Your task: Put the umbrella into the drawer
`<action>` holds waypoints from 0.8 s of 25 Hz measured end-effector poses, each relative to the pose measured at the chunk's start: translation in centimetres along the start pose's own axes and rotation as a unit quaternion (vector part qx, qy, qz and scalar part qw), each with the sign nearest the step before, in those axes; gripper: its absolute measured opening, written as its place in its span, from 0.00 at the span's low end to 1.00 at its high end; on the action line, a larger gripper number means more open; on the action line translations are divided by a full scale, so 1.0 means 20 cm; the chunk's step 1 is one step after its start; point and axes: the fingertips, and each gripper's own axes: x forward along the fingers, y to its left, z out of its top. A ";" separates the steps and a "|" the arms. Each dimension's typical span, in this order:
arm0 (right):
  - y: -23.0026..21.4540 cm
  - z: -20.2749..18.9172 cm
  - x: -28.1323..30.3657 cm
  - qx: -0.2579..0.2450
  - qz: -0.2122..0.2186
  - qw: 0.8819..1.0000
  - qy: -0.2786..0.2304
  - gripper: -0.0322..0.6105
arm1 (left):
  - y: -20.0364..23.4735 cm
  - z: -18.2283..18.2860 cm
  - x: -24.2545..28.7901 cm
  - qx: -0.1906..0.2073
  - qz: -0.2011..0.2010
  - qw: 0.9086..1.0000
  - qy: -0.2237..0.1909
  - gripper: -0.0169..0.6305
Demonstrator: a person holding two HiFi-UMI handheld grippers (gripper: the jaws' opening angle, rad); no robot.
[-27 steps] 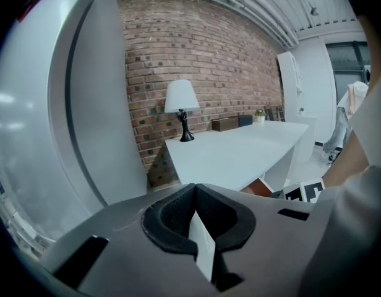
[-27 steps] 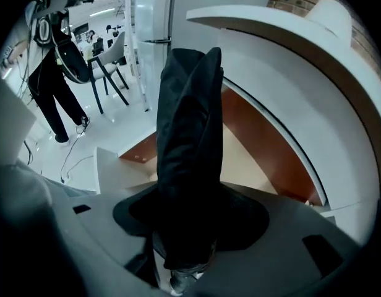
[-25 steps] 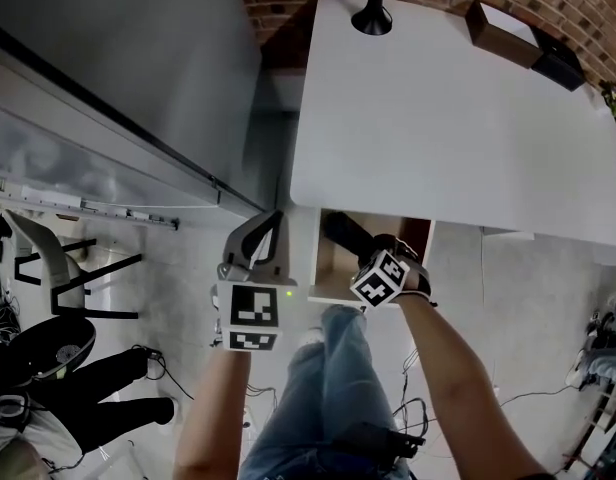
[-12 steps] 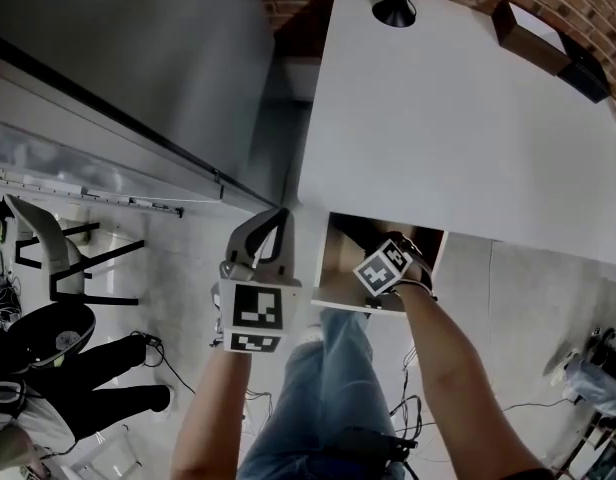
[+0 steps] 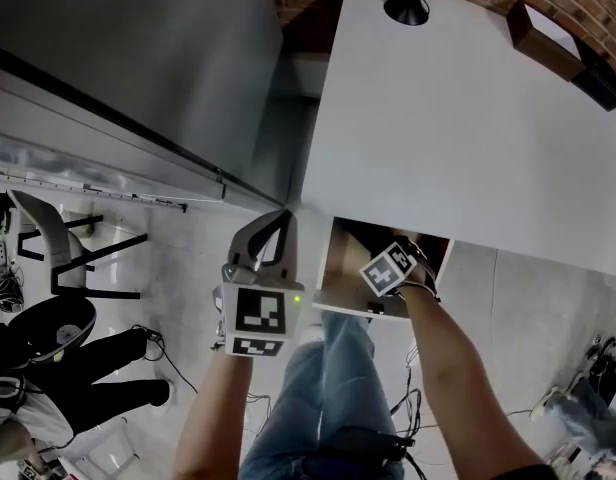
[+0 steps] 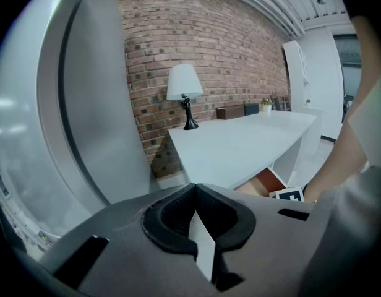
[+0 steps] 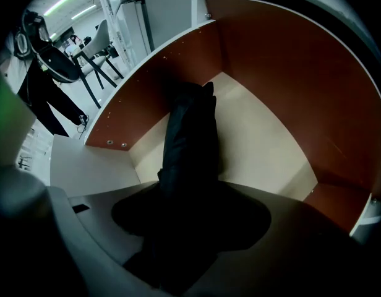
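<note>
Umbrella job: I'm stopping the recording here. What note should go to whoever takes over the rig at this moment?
Left gripper: jaws together, empty, beside the white desk.
Right gripper: pointing down into the open drawer, jaws on the folded black umbrella and just starting to open.
Done: drawer is open, and the umbrella is inside its walls, far end down near the floor.
Left: let go, lift the right gripper clear, then probably push the drawer shut.

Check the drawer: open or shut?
Open. The drawer stands pulled out from under the table, its floor and brown walls showing around the umbrella.
</note>
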 end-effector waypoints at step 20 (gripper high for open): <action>0.05 0.01 -0.36 0.071 -0.030 0.997 -0.012 0.65 | -0.04 0.18 -0.22 0.025 -0.024 0.999 -0.035 0.03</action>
